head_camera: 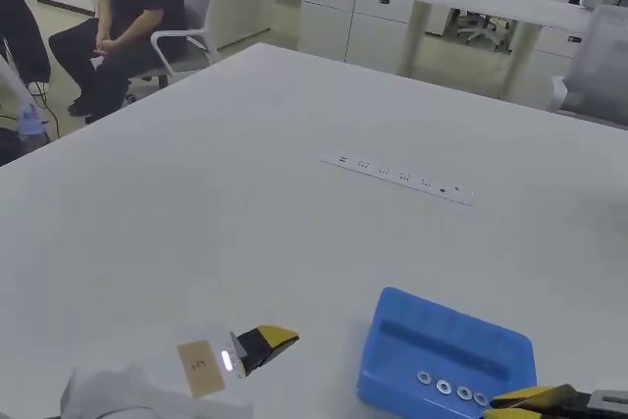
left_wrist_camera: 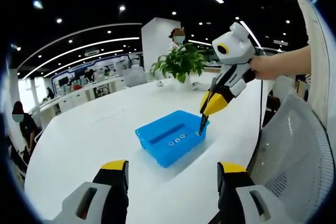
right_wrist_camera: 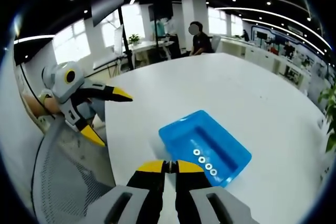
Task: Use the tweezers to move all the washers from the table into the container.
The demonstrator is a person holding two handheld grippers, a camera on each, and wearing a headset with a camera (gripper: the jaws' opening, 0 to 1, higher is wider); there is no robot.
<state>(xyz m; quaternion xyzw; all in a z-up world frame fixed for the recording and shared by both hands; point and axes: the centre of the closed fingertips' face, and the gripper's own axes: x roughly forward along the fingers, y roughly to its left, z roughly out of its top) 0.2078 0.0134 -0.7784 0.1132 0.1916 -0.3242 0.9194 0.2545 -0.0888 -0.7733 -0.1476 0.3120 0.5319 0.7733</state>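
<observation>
Closest in, at the bottom of its own view, the left gripper [left_wrist_camera: 173, 174] has its yellow-tipped jaws spread wide with nothing between them, so it's released. The head view puts it at the near left edge of the white bench [head_camera: 245, 203], well apart from the container.

Moving right, we come to the container [head_camera: 446, 340], a shallow, bright-blue rectangular tray with a long step across its floor, sitting flat on the bench. Inside it are the washers [head_camera: 444, 387]: four small silvery rings with dark holes, lying flat in a neat row, close together, just beside the near wall.

Further right, the right gripper [right_wrist_camera: 169, 167] is clenched on the tweezers [left_wrist_camera: 201, 125]. In its own view the jaws are nearly together, with a thin sliver pinched between them. From the left gripper view, the dark tweezers tip points down over the container's corner, near the end of the washer row. I cannot tell whether it touches anything.
</observation>
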